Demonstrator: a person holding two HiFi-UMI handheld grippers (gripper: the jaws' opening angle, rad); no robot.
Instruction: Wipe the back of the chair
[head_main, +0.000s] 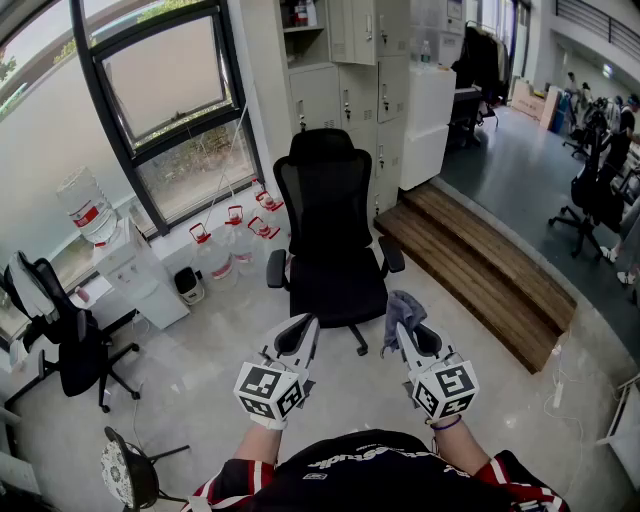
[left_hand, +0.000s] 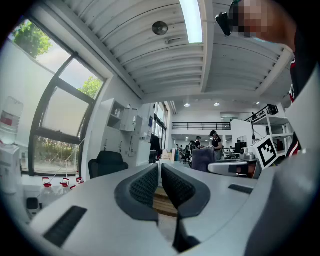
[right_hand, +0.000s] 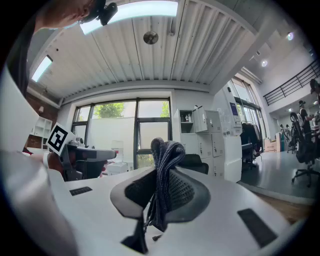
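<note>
A black office chair stands ahead of me in the head view, its seat toward me and its mesh back facing the lockers. My right gripper is shut on a grey-blue cloth, which sticks up between the jaws as a folded wad. My left gripper is shut with nothing in it, its pads nearly touching. Both grippers hover short of the chair's seat. The chair's headrest shows at the left in the left gripper view.
Water jugs line the window wall left of the chair. A water dispenser and another black chair stand at the left. White lockers are behind the chair. A wooden step runs along the right.
</note>
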